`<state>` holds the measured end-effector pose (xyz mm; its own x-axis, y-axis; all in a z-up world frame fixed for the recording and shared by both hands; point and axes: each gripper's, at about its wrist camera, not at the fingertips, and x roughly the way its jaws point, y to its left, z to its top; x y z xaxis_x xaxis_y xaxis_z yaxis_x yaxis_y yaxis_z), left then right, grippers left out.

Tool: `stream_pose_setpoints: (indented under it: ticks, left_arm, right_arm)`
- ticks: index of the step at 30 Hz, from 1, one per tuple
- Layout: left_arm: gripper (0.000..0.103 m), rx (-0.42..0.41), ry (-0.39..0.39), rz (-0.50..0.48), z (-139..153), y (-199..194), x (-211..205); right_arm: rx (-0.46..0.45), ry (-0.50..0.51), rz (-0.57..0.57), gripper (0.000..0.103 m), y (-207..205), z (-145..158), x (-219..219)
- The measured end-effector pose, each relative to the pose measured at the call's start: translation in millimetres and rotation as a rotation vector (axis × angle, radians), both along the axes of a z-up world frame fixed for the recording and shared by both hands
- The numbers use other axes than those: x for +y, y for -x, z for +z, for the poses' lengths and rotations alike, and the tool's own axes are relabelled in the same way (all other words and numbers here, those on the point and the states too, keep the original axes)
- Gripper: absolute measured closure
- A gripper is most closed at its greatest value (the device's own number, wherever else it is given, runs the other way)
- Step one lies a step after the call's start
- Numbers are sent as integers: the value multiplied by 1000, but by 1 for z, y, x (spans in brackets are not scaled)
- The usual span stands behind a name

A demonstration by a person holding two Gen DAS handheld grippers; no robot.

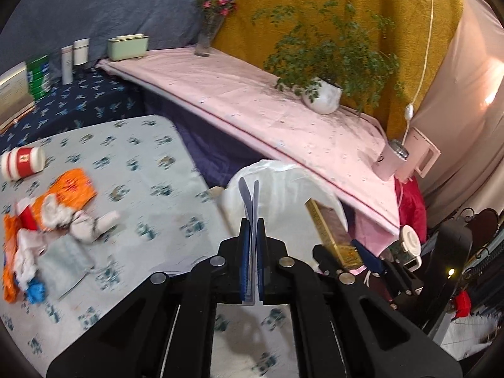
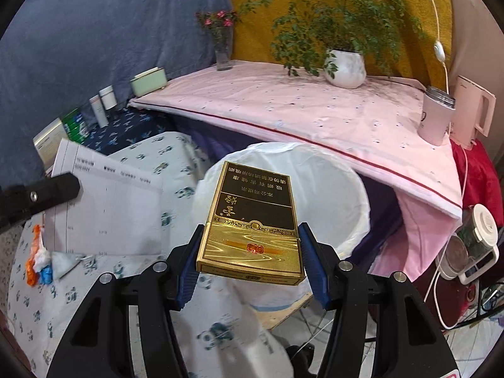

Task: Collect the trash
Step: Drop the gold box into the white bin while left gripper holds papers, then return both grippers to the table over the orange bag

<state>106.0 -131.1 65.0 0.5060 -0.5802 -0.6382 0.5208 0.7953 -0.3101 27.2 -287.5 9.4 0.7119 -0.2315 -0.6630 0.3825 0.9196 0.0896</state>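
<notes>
My left gripper (image 1: 252,223) is shut on a folded sheet of printed paper (image 1: 250,198), seen edge-on between the blue pads. In the right wrist view that paper (image 2: 107,208) hangs broad and flat at the left. My right gripper (image 2: 250,230) is shut on a gold and black cigarette box (image 2: 252,223), held by its long sides. Just beyond both grippers stands a bin lined with a white bag (image 2: 334,189), also seen as the white bag (image 1: 289,182) in the left wrist view. More trash (image 1: 47,217) lies on the panda-print cloth: orange wrappers, crumpled tissue, a blue scrap.
A red and white cup (image 1: 22,162) lies on its side at the left. A pink-covered shelf (image 2: 299,107) behind the bin carries a potted plant (image 2: 345,66), a flower vase (image 2: 222,50), a pink mug (image 2: 436,116) and a kettle (image 2: 475,110). Appliances and cables crowd the floor at right.
</notes>
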Motion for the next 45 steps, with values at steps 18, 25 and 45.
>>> stream_pose_setpoints:
  ticks: [18,25,45]
  left_arm:
    - [46,72,50,-26,-33,-46,-74]
    - [45,69,30,54,-31,-45,-39]
    - [30,37,-82,490,-46,-15,176]
  right_arm:
    - [14,-37,-76,33,-22,-16,-53]
    - [-32,-39,-75,30,-14,2,-39]
    - [-48,0,175,29,-21,31,110]
